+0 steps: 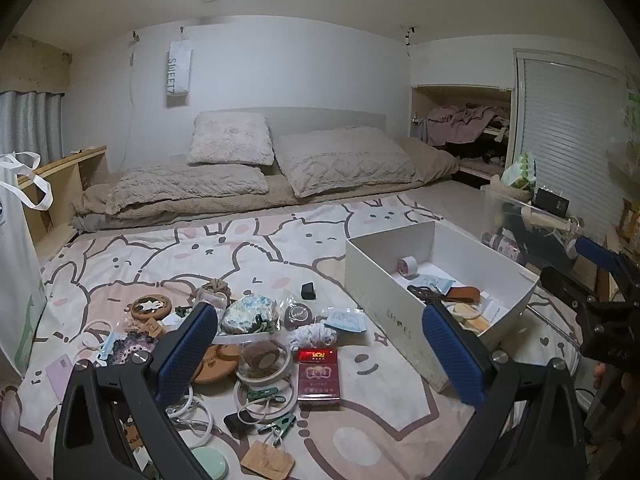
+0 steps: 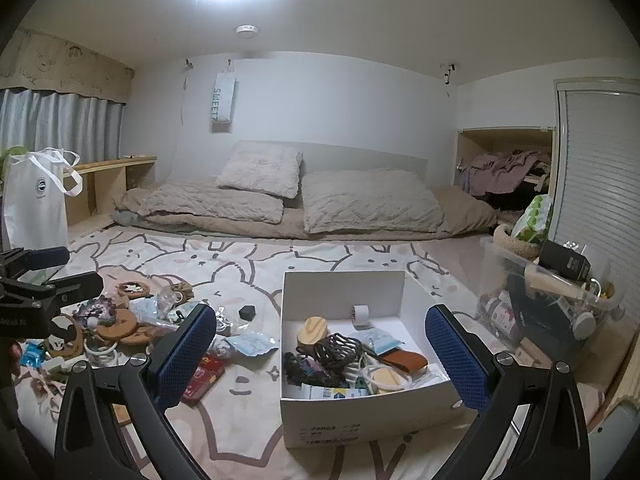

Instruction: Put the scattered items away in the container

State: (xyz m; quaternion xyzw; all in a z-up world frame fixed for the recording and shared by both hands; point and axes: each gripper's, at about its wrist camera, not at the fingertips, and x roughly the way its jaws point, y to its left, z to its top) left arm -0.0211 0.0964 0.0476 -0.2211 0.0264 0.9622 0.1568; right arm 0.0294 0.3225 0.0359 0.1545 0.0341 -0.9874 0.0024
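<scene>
A white cardboard box (image 1: 384, 292) (image 2: 344, 292) stands on a rabbit-print blanket and holds several small items, among them a tape roll (image 2: 362, 316) and a dark hair clip (image 2: 338, 350). Left of it lies a scatter of small things: a red cigarette pack (image 1: 319, 374) (image 2: 202, 376), wooden coasters (image 1: 214, 362), a clear tape roll (image 1: 262, 360), white rings, clips, a blue packet (image 1: 346, 320) (image 2: 252, 342). My left gripper (image 1: 320, 344) is open and empty above the scatter. My right gripper (image 2: 320, 350) is open and empty above the box.
A white tote bag (image 1: 16, 264) (image 2: 36, 204) stands at the left. A clear bin (image 2: 552, 304) with bottles and a basket sits right of the box. Pillows and bedding (image 1: 256, 168) lie behind the blanket. A shuttered door (image 2: 600, 200) is at the right.
</scene>
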